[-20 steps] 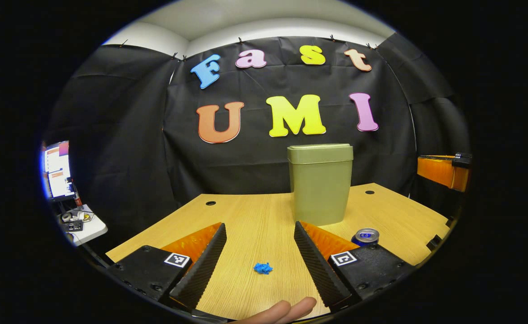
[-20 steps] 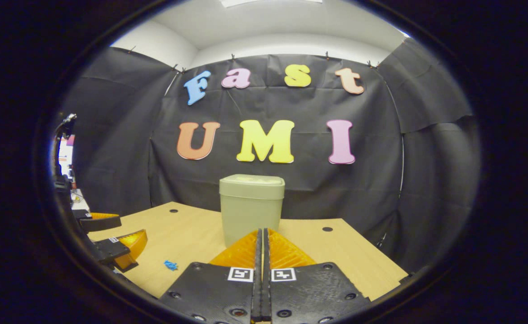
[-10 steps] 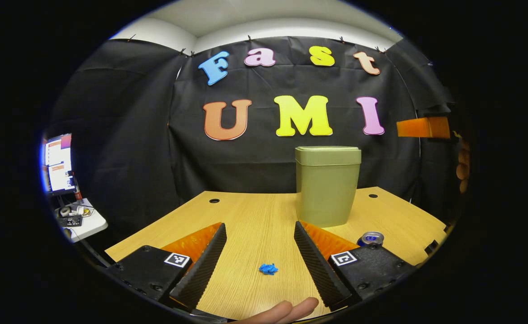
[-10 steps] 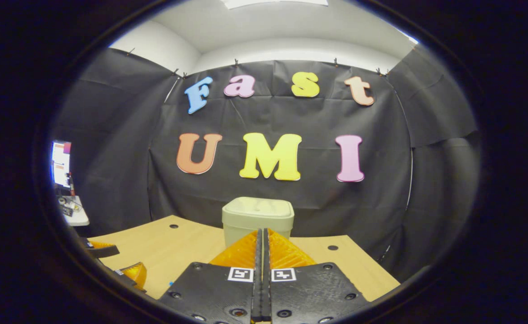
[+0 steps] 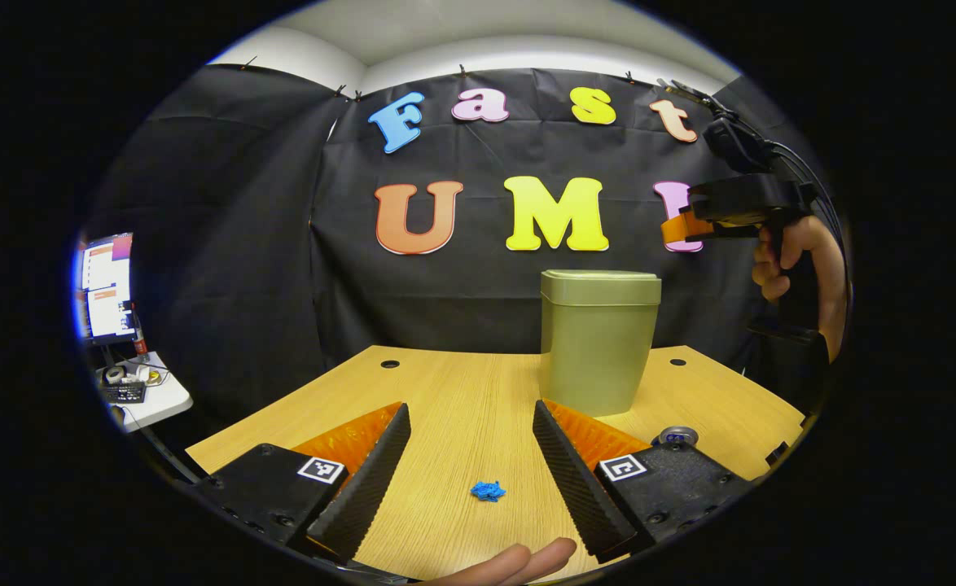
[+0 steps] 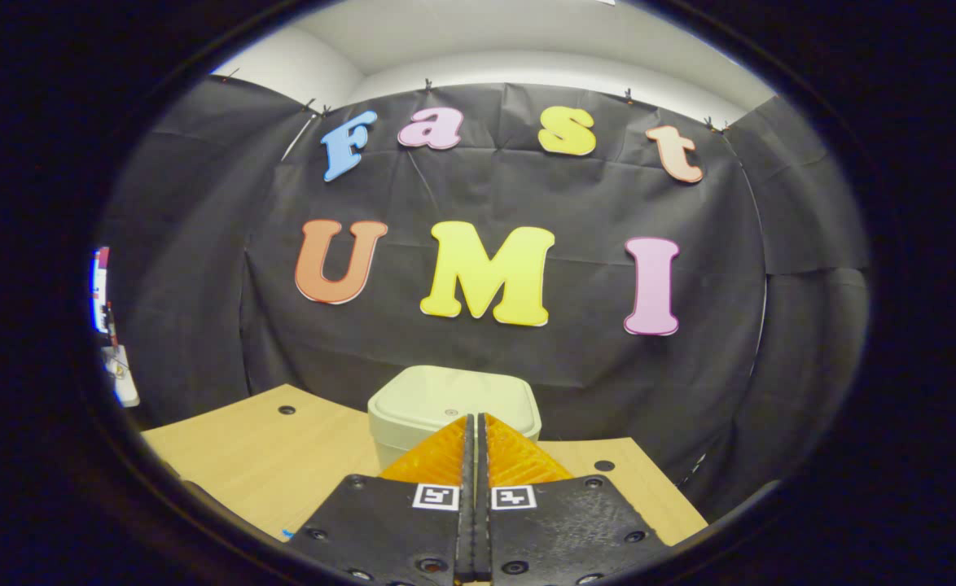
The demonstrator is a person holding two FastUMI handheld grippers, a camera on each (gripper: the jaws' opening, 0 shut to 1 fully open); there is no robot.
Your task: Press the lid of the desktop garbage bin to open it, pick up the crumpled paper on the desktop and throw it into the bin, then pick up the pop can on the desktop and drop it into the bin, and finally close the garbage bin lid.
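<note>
Here, in the left gripper view: left tool (image 5: 470,443) spread wide above the counter (image 5: 462,391), crumpled paper (image 5: 488,491) lying between its fingers; bin (image 5: 598,342) beyond, lid down; pop can (image 5: 677,436) near the bin's base. Right tool (image 5: 677,229) raised, hand-held. In the right gripper view: right tool (image 6: 473,443) pressed together, empty, above the lid (image 6: 453,400).

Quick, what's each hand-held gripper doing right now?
Left hand-held gripper: open, holding nothing.
Right hand-held gripper: closed, holding nothing, raised above the bin lid.
</note>
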